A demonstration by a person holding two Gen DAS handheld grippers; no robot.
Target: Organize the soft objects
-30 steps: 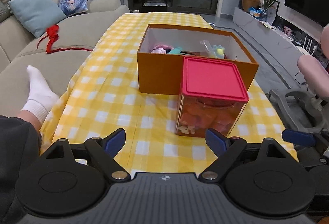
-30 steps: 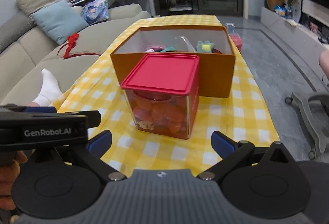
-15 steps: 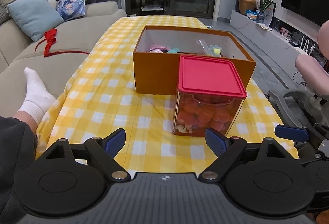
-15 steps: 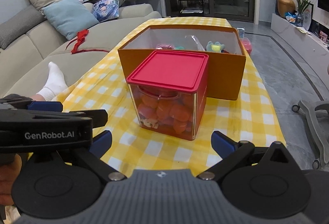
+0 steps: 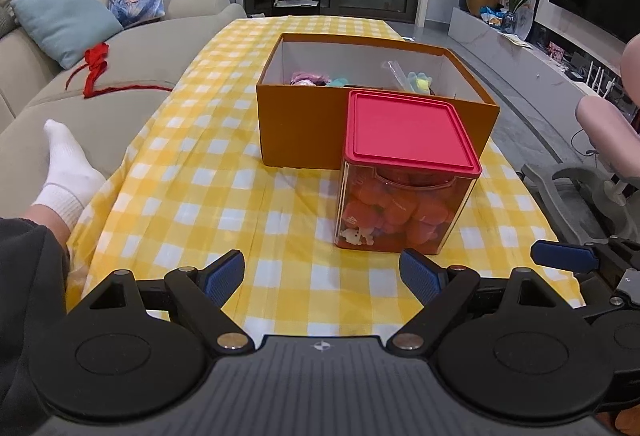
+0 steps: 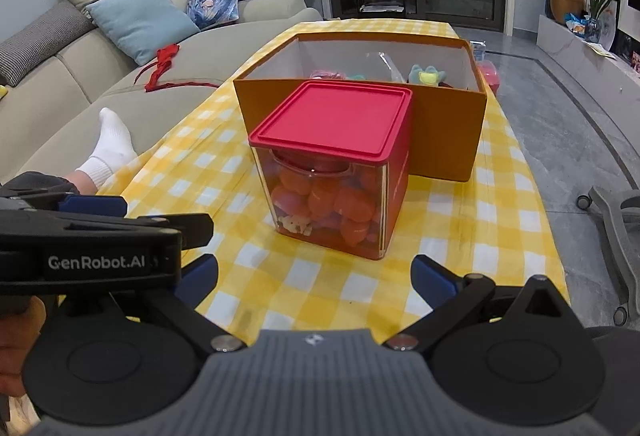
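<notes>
Container upright, lid level, facing up.

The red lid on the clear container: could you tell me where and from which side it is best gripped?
Probably grip the red lid across two opposite edges of its overhanging rim, coming down from above. It lies flat and square on the clear container, and the rim juts past the walls, giving the fingers a lip. The orange box stands close behind, so left and right edges look freer. Both the left gripper and the right gripper are open.
</notes>
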